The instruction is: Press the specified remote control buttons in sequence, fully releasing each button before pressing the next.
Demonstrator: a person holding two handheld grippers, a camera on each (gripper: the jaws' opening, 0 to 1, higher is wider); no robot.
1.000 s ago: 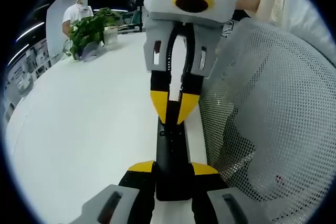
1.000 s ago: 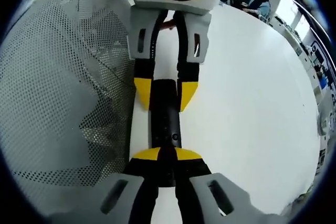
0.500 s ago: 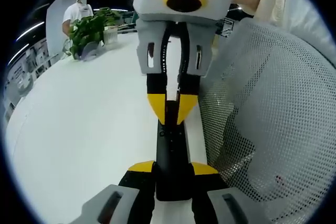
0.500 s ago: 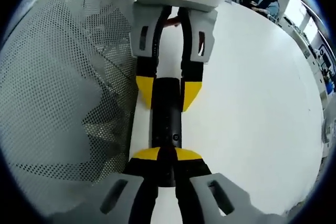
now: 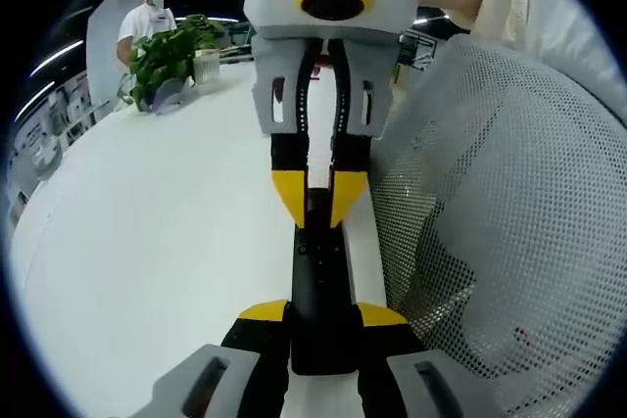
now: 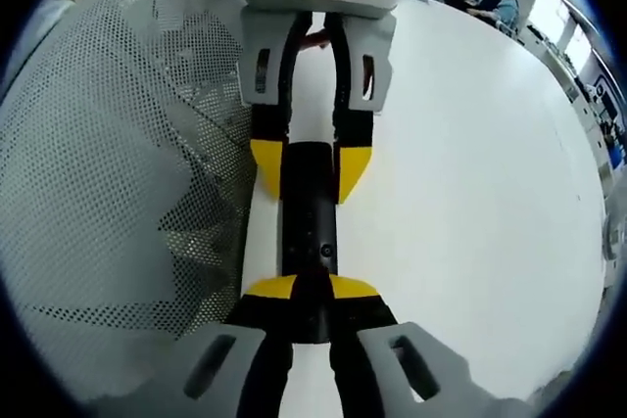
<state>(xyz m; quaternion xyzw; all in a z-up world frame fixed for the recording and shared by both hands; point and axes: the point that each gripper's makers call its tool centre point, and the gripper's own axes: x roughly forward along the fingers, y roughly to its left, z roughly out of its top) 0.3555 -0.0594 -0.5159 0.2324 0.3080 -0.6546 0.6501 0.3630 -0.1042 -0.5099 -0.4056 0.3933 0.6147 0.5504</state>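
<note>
In the left gripper view, the left tongs (image 5: pixel 320 315) clamp the near end of the black remote (image 5: pixel 319 271), which lies along the white counter (image 5: pixel 147 242). Beside it sits a white mesh basket (image 5: pixel 500 232). At the remote's far end the right tongs (image 5: pixel 318 205) come down nearly closed, yellow tips on its top face. Farther off stands a plant (image 5: pixel 167 61), with a person (image 5: pixel 147 22) behind it.

In the right gripper view, the right tongs (image 6: pixel 310 291) touch the remote (image 6: pixel 309 217); whether they grip it I cannot tell.
</note>
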